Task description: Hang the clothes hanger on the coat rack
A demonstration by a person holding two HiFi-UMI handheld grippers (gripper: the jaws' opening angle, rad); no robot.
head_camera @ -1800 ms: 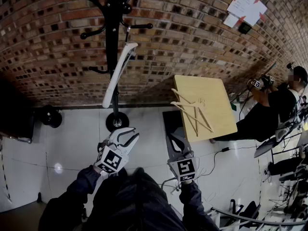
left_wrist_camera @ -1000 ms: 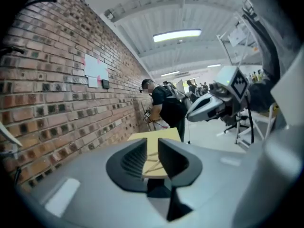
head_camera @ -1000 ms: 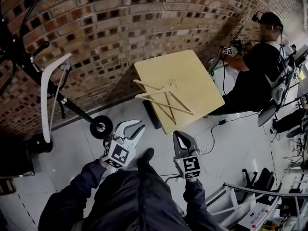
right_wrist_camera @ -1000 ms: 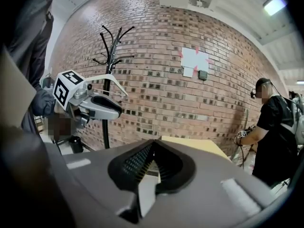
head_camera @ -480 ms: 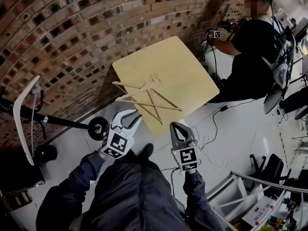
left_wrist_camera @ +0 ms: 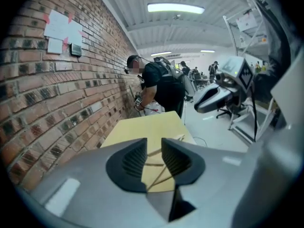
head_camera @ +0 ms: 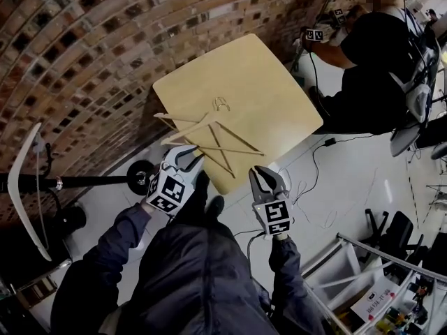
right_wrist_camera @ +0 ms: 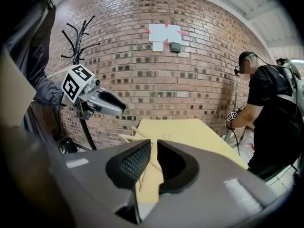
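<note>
At 12 o'clock on the table (head_camera: 265,82): wooden hangers (head_camera: 209,125), untouched; left gripper (head_camera: 187,160) and right gripper (head_camera: 269,180) have closed in, jaws just opened partway, both empty; pickup next; coat rack (head_camera: 91,182) at 9 o'clock.

Brick wall (head_camera: 105,40), pale floor (head_camera: 349,180), wooden table (head_camera: 258,96)

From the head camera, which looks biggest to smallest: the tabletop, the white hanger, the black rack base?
1. Tabletop, clearly largest.
2. White hanger, long but thin.
3. Rack base, smallest; it sits on the floor, farther off, so its true size is unsure.
</note>
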